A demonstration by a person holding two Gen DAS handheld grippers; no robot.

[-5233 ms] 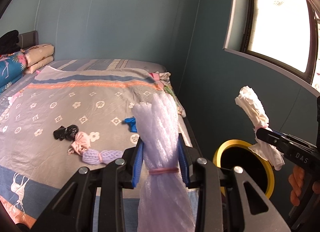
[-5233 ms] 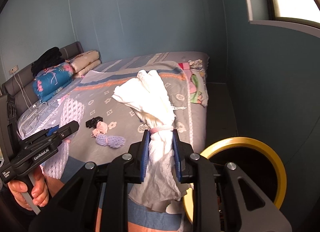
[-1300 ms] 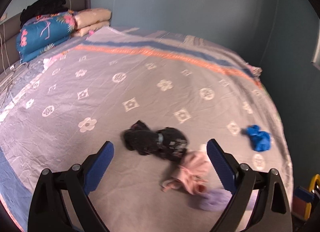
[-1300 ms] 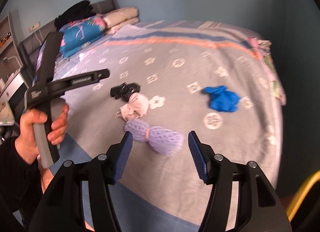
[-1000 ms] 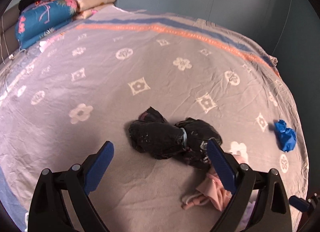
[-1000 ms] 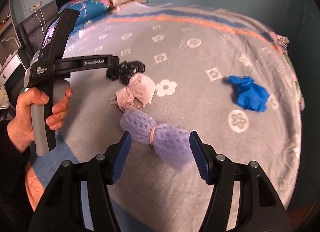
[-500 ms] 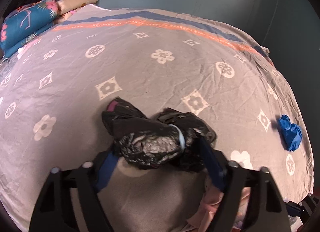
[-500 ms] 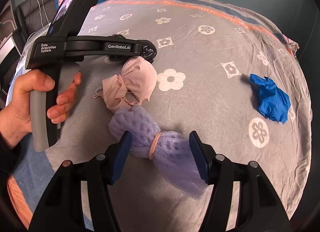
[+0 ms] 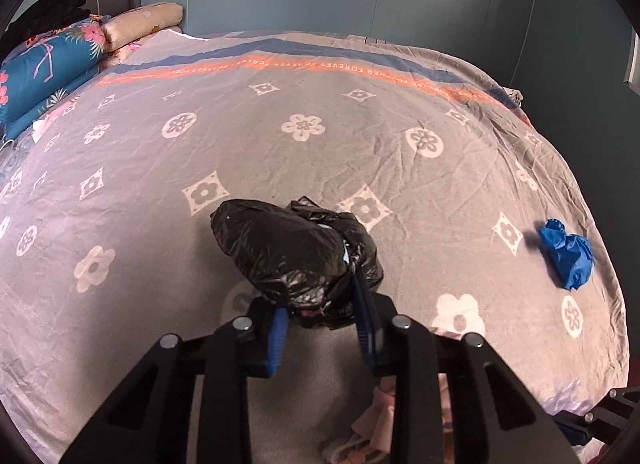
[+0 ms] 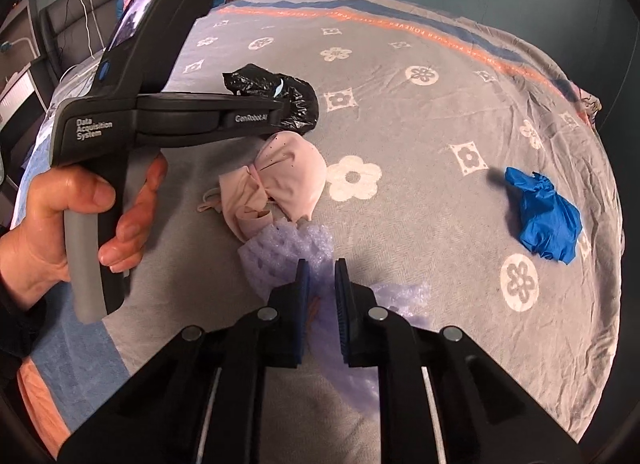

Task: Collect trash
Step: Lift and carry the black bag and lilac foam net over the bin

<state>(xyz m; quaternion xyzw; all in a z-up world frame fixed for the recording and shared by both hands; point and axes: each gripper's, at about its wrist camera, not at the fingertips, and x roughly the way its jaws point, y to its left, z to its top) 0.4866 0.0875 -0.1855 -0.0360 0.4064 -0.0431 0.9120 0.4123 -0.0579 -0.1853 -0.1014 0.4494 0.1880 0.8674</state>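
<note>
Both claws now clamped on bundles that a second ago lay loose on the bed.

We find the left gripper (image 9: 320, 300), spread wide a second ago, pinching the crumpled black plastic bag bundle (image 9: 296, 252); the right gripper (image 10: 320, 284) is closing, pads pressing the lilac foam-net bundle (image 10: 280, 252). Landmark: the pink cloth bundle (image 10: 280, 184) on the grey flower-patterned bedspread (image 9: 360, 136). Black bundle just beyond it, lilac touching its near side, crumpled blue glove (image 10: 544, 220) well to its right. We judge both ready for lifting; pink and blue remain.
</note>
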